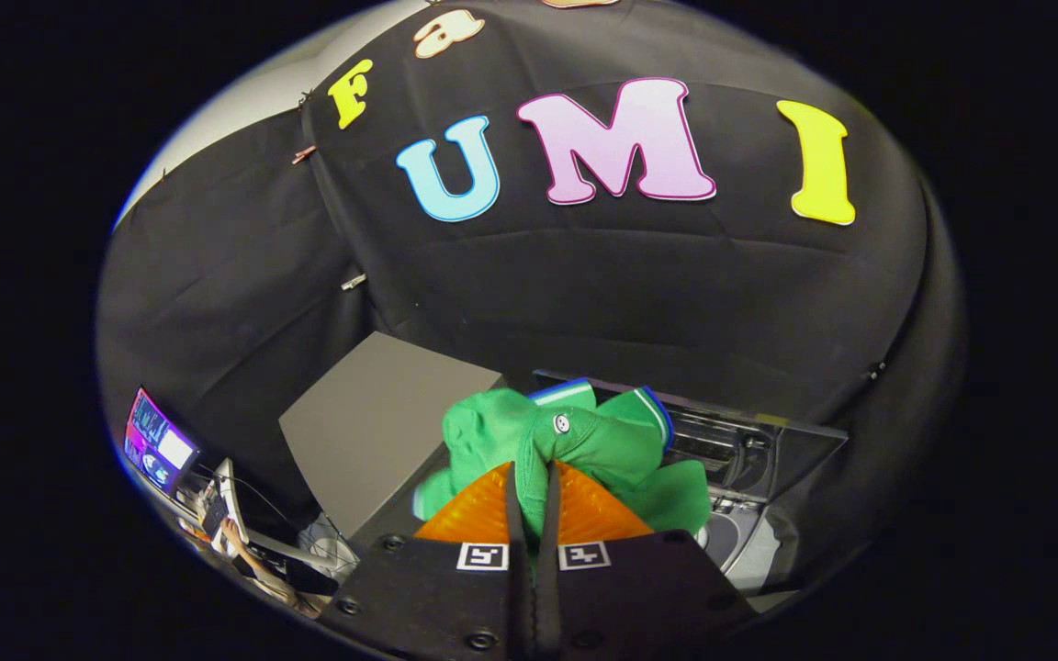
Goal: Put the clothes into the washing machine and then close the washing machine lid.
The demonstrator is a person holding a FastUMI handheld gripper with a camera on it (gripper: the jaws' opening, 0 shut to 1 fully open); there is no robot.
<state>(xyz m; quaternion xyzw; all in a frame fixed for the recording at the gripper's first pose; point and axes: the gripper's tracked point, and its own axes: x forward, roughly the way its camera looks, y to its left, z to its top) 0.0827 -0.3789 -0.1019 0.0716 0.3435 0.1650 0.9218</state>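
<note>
- The gripper [534,468] has its two fingers drawn nearly together, with a fold of the green garment [575,445] pinched in the narrow slit between them, so both fingers clench the cloth
- The garment bunches up just ahead of the fingertips and spills to either side of them; it is bright green, with a small round button [562,423] near its middle and a collar or cuff edged in white and blue [566,392] at its far side
- The garment hangs in the grip above the washing machine [749,514], apart from the tub rather than inside it (how high above cannot be told)
- Beside the garment, the machine's open top shows a pale round tub rim [722,542] and dark fittings behind it
- The raised lid [768,431] stands at the back of the machine, beyond the garment, tilted up towards the black cloth wall
- On the machine's other side, just beside the garment, stands a plain grey box [373,431]
- Further out from the machine, past the grey box and lower down, a lit screen [157,445] sits on a cluttered desk, with a person's hand [233,532] near it
</note>
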